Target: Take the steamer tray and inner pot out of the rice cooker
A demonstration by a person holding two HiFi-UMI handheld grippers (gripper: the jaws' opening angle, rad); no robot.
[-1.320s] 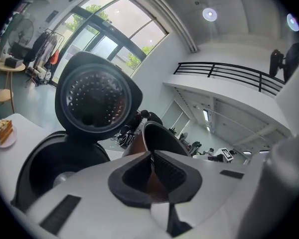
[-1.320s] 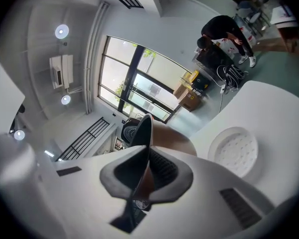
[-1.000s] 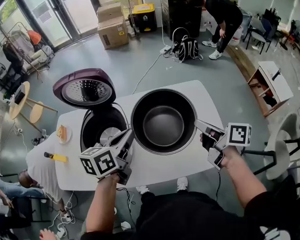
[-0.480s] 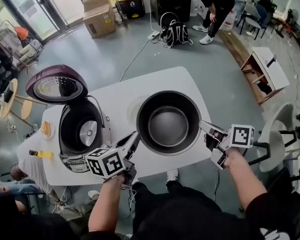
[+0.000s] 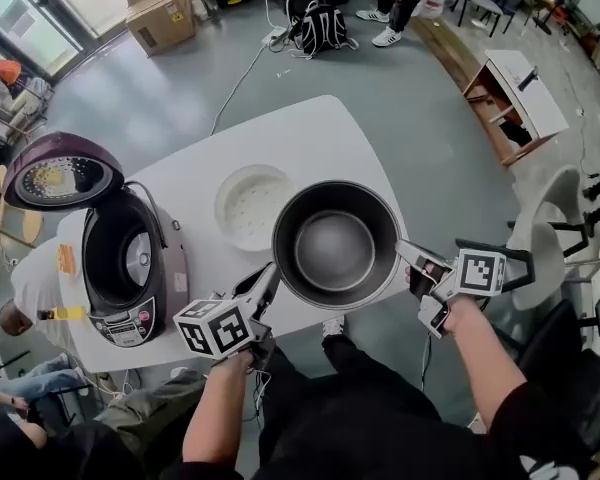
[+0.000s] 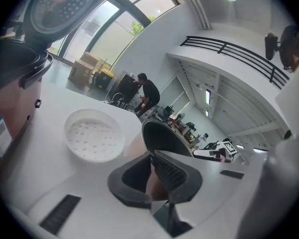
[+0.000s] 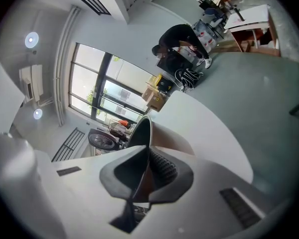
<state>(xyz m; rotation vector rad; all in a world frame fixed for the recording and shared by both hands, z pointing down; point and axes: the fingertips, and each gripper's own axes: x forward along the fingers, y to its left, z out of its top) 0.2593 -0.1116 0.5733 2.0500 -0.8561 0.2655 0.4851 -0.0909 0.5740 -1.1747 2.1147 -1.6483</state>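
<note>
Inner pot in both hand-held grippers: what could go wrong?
The left hand-held gripper and right hand-held gripper pinch only the rim of the inner pot; it might slip or tilt. It hangs near the front edge of the table, beside the steamer tray; lowered carelessly, it could overhang or hit that.

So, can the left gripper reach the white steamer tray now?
Probably not yet: the left gripper is shut on the rim of the inner pot, as is the right gripper. The steamer tray lies uncovered on the table beside the pot; only that grip hinders.
</note>
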